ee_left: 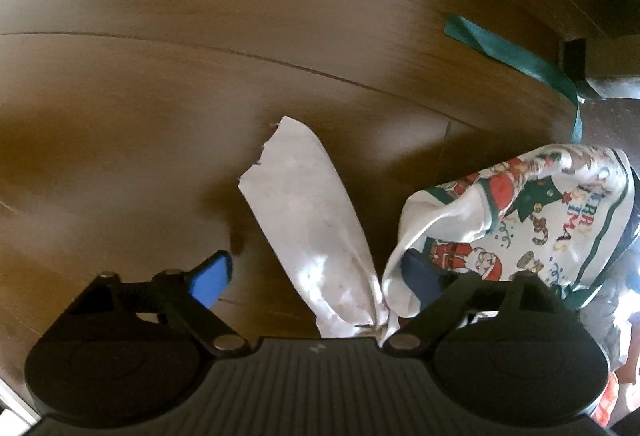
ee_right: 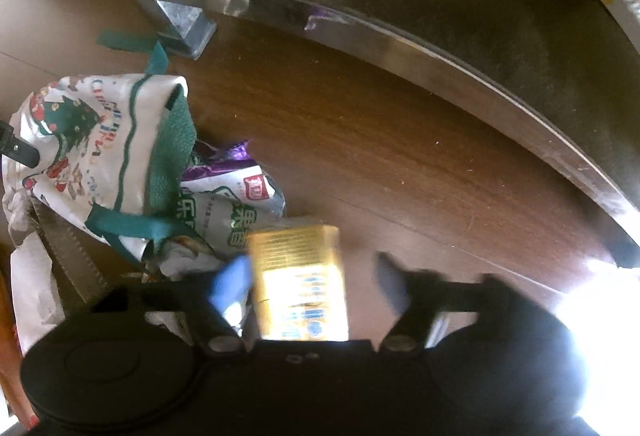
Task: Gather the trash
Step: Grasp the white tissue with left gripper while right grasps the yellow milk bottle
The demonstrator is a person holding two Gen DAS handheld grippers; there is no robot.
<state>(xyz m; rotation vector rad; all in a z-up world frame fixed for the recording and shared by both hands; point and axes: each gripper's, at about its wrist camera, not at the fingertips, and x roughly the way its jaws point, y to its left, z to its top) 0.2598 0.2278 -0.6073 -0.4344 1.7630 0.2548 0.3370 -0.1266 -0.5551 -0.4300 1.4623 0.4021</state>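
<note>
Blue pads of the left gripper point(ee_left: 318, 278) stand wide apart; torn white paper point(ee_left: 308, 232) rises between them, and the right pad touches a soft cloth bag point(ee_left: 516, 220) printed "MERRY". The right gripper point(ee_right: 312, 282) is wide too, with a blurred yellow box point(ee_right: 300, 284) beside its left pad, above the wooden floor point(ee_right: 360, 140).

A torn paper scrap point(ee_left: 308, 228) is lying between the left gripper's fingers point(ee_left: 212, 278), with the printed bag point(ee_left: 520, 220) just to its right. A box point(ee_right: 300, 284) is sitting between the right gripper's fingers point(ee_right: 234, 282), snack wrappers point(ee_right: 228, 204) to its left beside the bag, all on the floor point(ee_right: 360, 140).
</note>
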